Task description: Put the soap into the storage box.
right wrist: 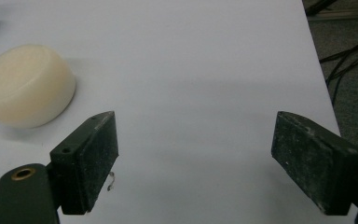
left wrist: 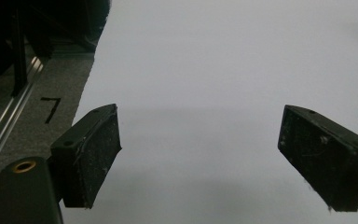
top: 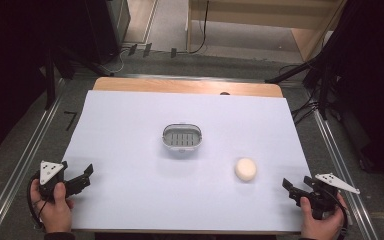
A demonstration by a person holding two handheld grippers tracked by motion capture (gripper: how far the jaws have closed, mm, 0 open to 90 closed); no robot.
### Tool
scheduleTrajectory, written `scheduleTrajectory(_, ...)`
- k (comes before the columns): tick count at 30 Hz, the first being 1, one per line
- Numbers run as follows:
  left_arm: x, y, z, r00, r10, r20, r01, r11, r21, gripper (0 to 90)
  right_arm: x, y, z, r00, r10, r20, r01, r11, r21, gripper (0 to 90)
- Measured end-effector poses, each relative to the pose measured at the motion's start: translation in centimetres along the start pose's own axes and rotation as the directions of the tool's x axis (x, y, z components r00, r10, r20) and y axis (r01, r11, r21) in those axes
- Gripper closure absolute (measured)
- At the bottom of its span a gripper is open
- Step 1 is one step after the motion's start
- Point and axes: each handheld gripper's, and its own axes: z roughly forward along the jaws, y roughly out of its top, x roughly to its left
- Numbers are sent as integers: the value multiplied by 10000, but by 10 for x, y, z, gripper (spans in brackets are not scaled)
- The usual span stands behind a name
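White table (top: 130, 125): cream puck (top: 245, 169) flat, no long axis; both grippers' jaws apart.

Surface (top: 130, 130) looked like matt white sheet, smooth — bare wood strip along its far edge. Cream puck (top: 245, 169) looked matt, soft-edged, like soap or wax; smooth in the right gripper view (right wrist: 25, 86). Small tray (top: 181, 137) looked like grey plastic, slight sheen, slotted bottom. Left claw (left wrist: 200, 158) and right claw (right wrist: 196, 161) pads were black, matt, rough — speckled with dust. Floor (top: 25, 150) looked like coarse grey carpet.
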Motion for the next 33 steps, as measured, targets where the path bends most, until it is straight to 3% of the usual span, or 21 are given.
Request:
scheduleTrajectory(12, 0, 0, 0, 10000, -7, -5, 7, 10000, 6, 139, 1, 2, 2, 9998, -18, 185, 13, 9997, 230, 155)
scheduleTrajectory(16, 0, 0, 0, 10000, 33, -4, -33, 10000, 29, 139, 7, 8, 5, 9985, -299, 450, 261, 9963, 822, 153)
scheduleTrajectory(19, 0, 0, 0, 10000, 19, -2, -19, 10000, 32, 139, 15, 15, 4, 9965, -729, 399, 670, 9888, 1337, 155)
scheduleTrajectory(20, 0, 0, 0, 10000, 6, 1, -6, 10000, 27, 139, 17, 20, 4, 9969, -785, 17, 773, 9846, 1566, 164)
scheduleTrajectory(24, 0, 0, 0, 10000, 5, -2, -5, 10000, 30, 139, 23, 27, 3, 9945, -1052, -19, 1037, 9771, 1856, 168)
scheduleTrajectory(26, 0, 0, 0, 10000, 3, -7, -2, 10000, 33, 139, 27, 33, 3, 9931, -1143, -252, 1171, 9696, 2150, 177)
scheduleTrajectory(30, 0, 0, 0, 10000, -32, 15, 32, 10000, -3, 139, 37, 44, 7, 9881, -1343, -746, 1501, 9465, 2855, 184)
scheduleTrajectory(31, 0, 0, 0, 10000, -30, 19, 30, 10000, 9, 139, 42, 48, 8, 9843, -1530, -876, 1728, 9360, 3068, 184)
scheduleTrajectory(32, 0, 0, 0, 10000, -30, 19, 30, 10000, 9, 139, 42, 48, 8, 9843, -1530, -876, 1728, 9360, 3068, 184)
scheduleTrajectory(33, 0, 0, 0, 10000, -31, 27, 31, 10000, 19, 139, 47, 53, 10, 9790, -1754, -1035, 1996, 9272, 3170, 183)
